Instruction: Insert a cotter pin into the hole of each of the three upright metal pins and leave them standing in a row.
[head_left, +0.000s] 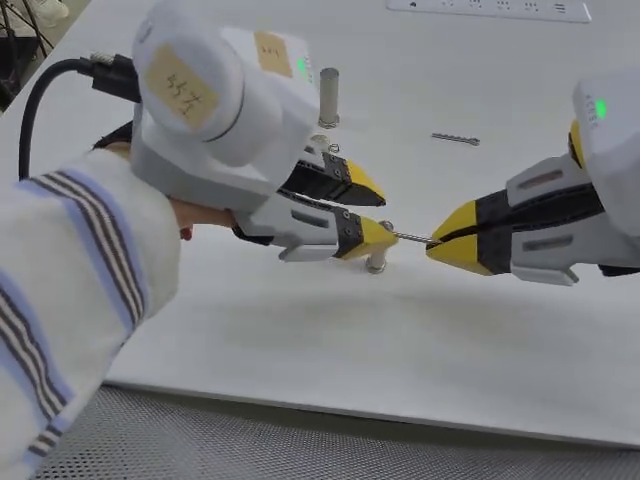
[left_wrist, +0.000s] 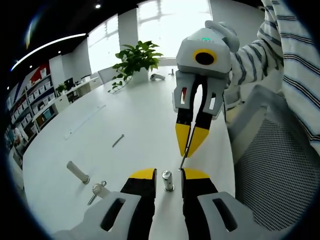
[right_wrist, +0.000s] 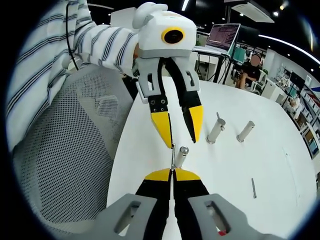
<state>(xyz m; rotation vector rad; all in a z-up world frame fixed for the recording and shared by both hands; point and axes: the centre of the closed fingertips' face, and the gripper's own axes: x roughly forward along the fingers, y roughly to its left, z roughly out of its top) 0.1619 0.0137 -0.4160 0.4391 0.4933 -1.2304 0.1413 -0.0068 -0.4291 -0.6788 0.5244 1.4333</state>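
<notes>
A short upright metal pin (head_left: 377, 262) (left_wrist: 168, 180) (right_wrist: 181, 155) stands on the white table between the tips of my left gripper (head_left: 382, 213) (left_wrist: 169, 174) (right_wrist: 181, 139), which is open with a gap on each side of the pin. My right gripper (head_left: 432, 243) (left_wrist: 189, 145) (right_wrist: 171, 172) is shut on a thin cotter pin (head_left: 410, 237) (left_wrist: 183, 161) (right_wrist: 172, 159). The cotter pin's free end reaches the pin's head. Further back stand a second metal pin (head_left: 328, 97) (left_wrist: 77, 171) (right_wrist: 245, 131) and a third (left_wrist: 98, 190) (right_wrist: 216, 128) with a cotter pin through it.
A loose cotter pin (head_left: 455, 139) (left_wrist: 118, 140) (right_wrist: 253, 188) lies on the table (head_left: 300, 340) behind the grippers. A power strip (head_left: 490, 8) sits at the far edge. A mesh chair (left_wrist: 260, 165) (right_wrist: 75, 150) stands at the near edge, and a potted plant (left_wrist: 135, 57) farther along the table.
</notes>
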